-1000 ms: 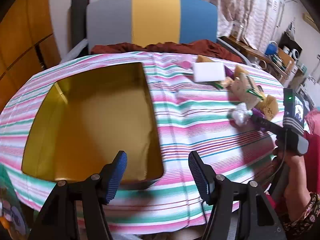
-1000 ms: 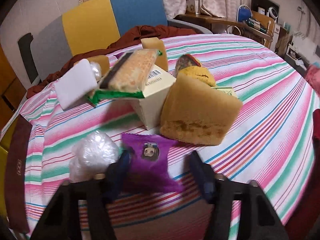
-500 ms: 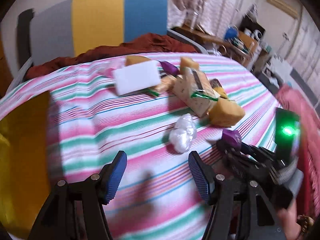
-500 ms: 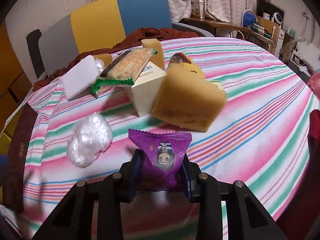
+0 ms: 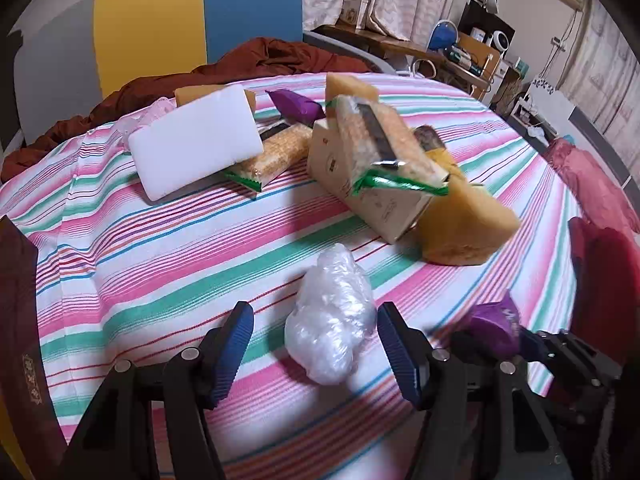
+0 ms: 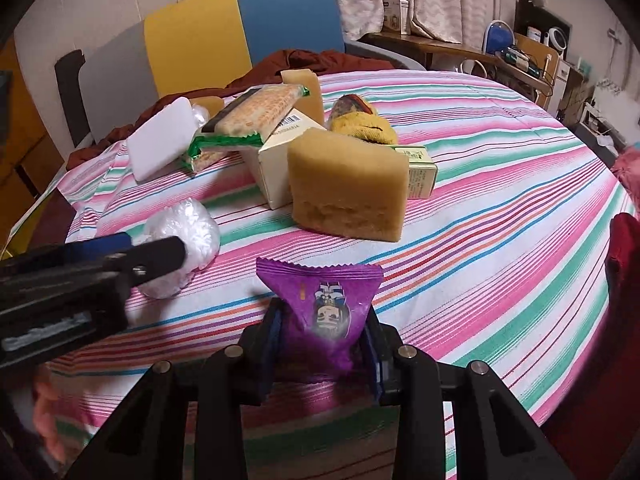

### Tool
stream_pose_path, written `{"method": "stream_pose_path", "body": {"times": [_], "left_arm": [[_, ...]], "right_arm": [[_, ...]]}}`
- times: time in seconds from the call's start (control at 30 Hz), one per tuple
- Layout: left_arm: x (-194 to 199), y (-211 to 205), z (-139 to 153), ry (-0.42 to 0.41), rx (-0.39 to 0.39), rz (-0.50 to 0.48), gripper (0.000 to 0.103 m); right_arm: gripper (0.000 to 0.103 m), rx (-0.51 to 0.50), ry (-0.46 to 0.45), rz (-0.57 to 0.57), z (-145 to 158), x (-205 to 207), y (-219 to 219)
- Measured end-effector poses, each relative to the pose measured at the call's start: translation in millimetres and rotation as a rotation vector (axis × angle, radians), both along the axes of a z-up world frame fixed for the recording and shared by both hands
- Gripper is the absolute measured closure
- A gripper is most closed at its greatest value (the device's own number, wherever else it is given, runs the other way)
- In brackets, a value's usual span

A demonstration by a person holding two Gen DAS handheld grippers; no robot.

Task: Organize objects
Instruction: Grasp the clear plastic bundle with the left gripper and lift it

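My right gripper [image 6: 324, 340] is shut on a purple snack packet [image 6: 320, 308] and holds it above the striped tablecloth [image 6: 500, 248]; the packet also shows in the left wrist view [image 5: 494, 326]. My left gripper [image 5: 312, 344] is open, its blue pads on either side of a crumpled clear plastic bag [image 5: 330, 316], which also shows in the right wrist view [image 6: 182, 236]. Behind lies a pile: a yellow sponge [image 6: 348, 184], a cream carton [image 5: 376, 192], a cracker pack [image 6: 256, 110] and a white foam block [image 5: 196, 140].
A second purple packet [image 5: 296, 104] and a yellow cloth item [image 6: 362, 124] lie in the pile. A dark box edge [image 5: 20, 320] is at the left. A chair with a brown cloth [image 5: 248, 60] stands behind the table. Red fabric [image 5: 600, 280] is at the right.
My left gripper swung right from the yellow box to straddle the plastic bag. My right gripper closed on the purple packet and lifted it off the table.
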State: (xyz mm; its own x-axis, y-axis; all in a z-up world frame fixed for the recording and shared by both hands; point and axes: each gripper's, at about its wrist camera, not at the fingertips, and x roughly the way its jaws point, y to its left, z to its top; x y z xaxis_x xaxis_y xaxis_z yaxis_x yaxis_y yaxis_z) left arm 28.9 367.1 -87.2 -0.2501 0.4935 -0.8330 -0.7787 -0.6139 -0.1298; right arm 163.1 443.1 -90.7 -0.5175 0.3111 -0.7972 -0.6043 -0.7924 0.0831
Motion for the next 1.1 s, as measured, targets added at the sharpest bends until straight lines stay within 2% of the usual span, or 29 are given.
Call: {"method": "stream_pose_path", "body": {"times": [0.07, 0.13, 0.17, 0.2, 0.33, 0.5, 0.67, 0.9, 1.1], "left_arm": [[-0.4, 0.1, -4.5, -0.002, 0.006, -0.011, 0.040], [0.9, -0.7, -7.3, 0.024, 0.004, -0.018, 0.047], [2.8, -1.3, -7.3, 0.051, -0.007, -0.020, 0.062], [3.6, -1.3, -7.8, 0.066, -0.016, -0.025, 0.067], [4.2, -12.4, -6.2, 0.051, 0.012, -0.033, 0.069], [10.8, -38.6, 6.1, 0.023, 0.084, -0.026, 0.069], [22.8, -70.7, 27.1, 0.065, 0.128, -0.019, 0.069], [14.5, -133.1, 45.5, 0.046, 0.171, 0.093, 0.069], [0.2, -192.4, 60.2, 0.079, 0.172, 0.219, 0.069]], "right_arm": [[0.066, 0.001, 0.001, 0.000, -0.1, -0.4, 0.3], [0.066, 0.004, 0.001, 0.001, -0.2, -0.5, -0.4], [0.066, 0.006, 0.000, 0.002, -0.2, -0.4, -0.6], [0.066, 0.008, 0.000, 0.002, -0.1, -0.6, -0.7], [0.066, 0.026, -0.003, 0.009, -0.9, -1.2, -2.6], [0.066, 0.036, -0.002, 0.015, -2.1, -1.5, -3.0], [0.066, 0.052, 0.001, 0.020, -2.8, -1.9, -3.9], [0.066, 0.080, -0.007, 0.027, -3.4, -3.4, -7.3], [0.066, 0.101, -0.024, 0.032, -2.8, -5.9, -10.9]]}}
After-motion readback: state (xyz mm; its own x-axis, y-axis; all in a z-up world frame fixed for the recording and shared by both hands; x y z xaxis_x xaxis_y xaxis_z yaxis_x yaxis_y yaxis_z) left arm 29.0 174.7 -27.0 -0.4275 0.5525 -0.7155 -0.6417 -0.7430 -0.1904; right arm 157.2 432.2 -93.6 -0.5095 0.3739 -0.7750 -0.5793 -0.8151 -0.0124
